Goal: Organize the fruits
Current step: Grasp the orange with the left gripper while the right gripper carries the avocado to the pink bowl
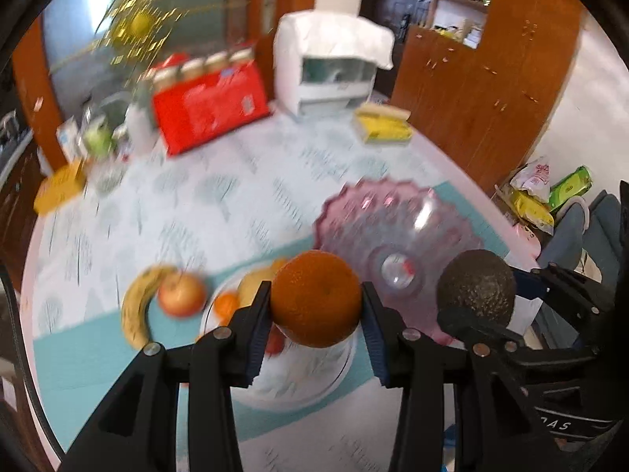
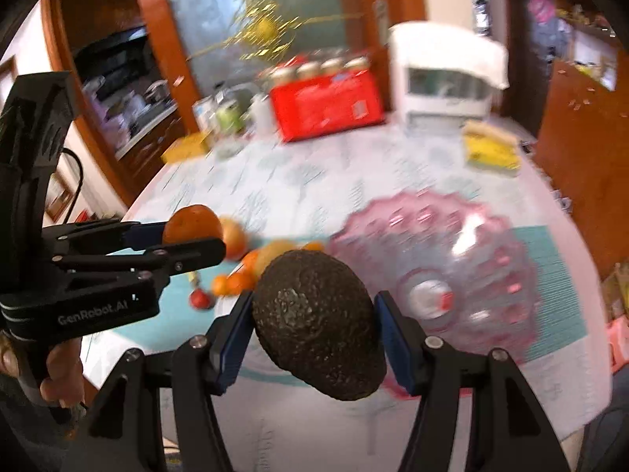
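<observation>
Left gripper [image 1: 316, 299] clamped on a round orange fruit [image 1: 316, 299], right gripper [image 2: 314, 326] clamped on a dark pebbly avocado [image 2: 318, 322], both above the table (background blurred), scalloped pink glass bowl [image 1: 397, 228] just beyond.

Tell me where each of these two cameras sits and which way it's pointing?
Left wrist: rides on the left gripper, looking forward along its fingers, shut on an orange, over the table toward the pink glass bowl; the right gripper shows at its right edge.
Right wrist: rides on the right gripper, looking forward past the avocado it grips; the left gripper and the person's left hand show at its left.
Shared: both fruits, the bowl, the red box and the white appliance.
</observation>
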Demonstrator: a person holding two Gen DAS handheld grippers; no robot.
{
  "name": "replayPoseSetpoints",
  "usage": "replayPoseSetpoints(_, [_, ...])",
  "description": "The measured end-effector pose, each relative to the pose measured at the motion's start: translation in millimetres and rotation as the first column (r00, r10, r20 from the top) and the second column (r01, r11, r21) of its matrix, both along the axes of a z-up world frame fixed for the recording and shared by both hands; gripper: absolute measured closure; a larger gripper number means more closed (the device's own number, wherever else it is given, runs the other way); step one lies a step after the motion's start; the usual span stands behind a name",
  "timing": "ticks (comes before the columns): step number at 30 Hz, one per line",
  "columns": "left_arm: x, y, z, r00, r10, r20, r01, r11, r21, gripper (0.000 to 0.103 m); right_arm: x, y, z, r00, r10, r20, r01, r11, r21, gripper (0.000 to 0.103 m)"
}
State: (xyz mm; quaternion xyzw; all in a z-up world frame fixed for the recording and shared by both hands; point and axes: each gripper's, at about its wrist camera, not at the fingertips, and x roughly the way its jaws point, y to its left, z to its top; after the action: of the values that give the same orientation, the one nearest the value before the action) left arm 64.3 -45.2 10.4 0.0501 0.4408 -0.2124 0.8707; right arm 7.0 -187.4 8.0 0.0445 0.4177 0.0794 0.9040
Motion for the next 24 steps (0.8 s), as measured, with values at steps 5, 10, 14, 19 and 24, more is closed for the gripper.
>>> replayPoseSetpoints(5, [23,-58,5,0.999,-0.041,0.031,0.04,0.999,0.022,0.061,15,-49,7,0.993,-0.117,0.003,0.117,0.993,-0.028,0.041])
replayPoseSetpoints(10, [55,-111,-36,0.999,-0.046,-0.015,0.047,0.997,0.059,0.061,43,-100,-28,0.97,-0.228,-0.083,0.227,0.974,-0.02,0.041])
replayPoseSetpoints(14, [70,-135,-73,0.997,-0.028,-0.071,0.033,0.996,0.079,0.061,57,-126,-67,0.944,-0.286,-0.165,0.287,0.958,-0.019,0.041])
replayPoseSetpoints(19, [78,-151,-109,0.993,-0.011,-0.121,0.025,0.993,0.115,0.061,65,-147,-104,0.918,-0.309,-0.25,0.329,0.943,0.04,0.041])
replayPoseSetpoints(24, [79,-157,-135,0.986,0.008,-0.169,0.016,0.99,0.141,0.061,70,-152,-120,0.913,-0.295,-0.283,0.331,0.94,0.088,0.041])
